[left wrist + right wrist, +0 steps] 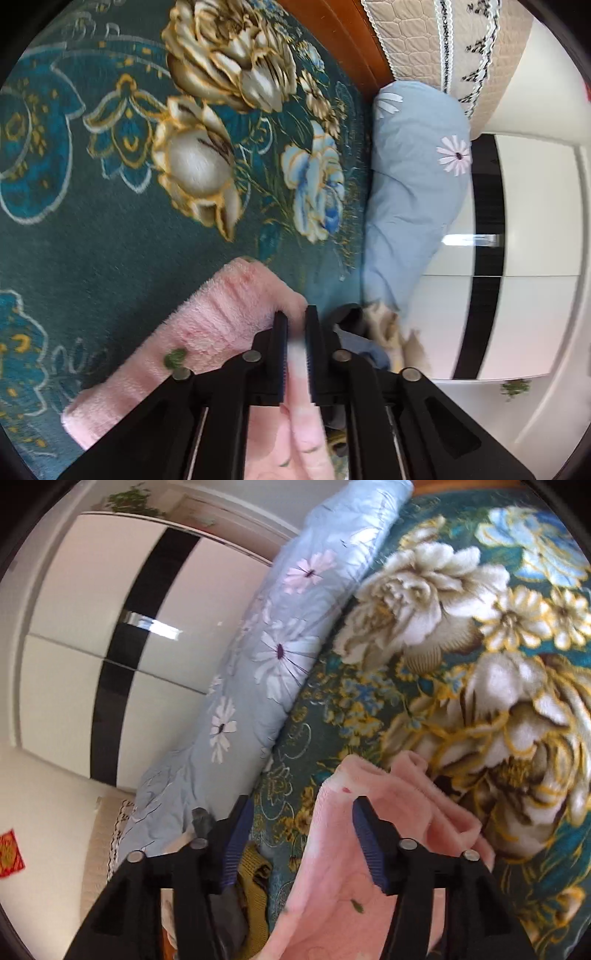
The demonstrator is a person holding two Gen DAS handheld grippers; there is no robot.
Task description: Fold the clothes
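One pink fleece garment (229, 314), soft, light and floppy, lies on the floral blanket (110, 229). Left gripper (296, 325) pinches its fold; right gripper (303, 812) gapes empty over it. Grasp hem edges.

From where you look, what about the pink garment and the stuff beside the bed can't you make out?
- Pink garment: left wrist view, gripper frame and lower edge hide its near end; kind unclear.
- Left gripper: a blur of pink between its fingers; grip unclear.
- Clothes pile: right wrist view, mostly behind the right gripper.
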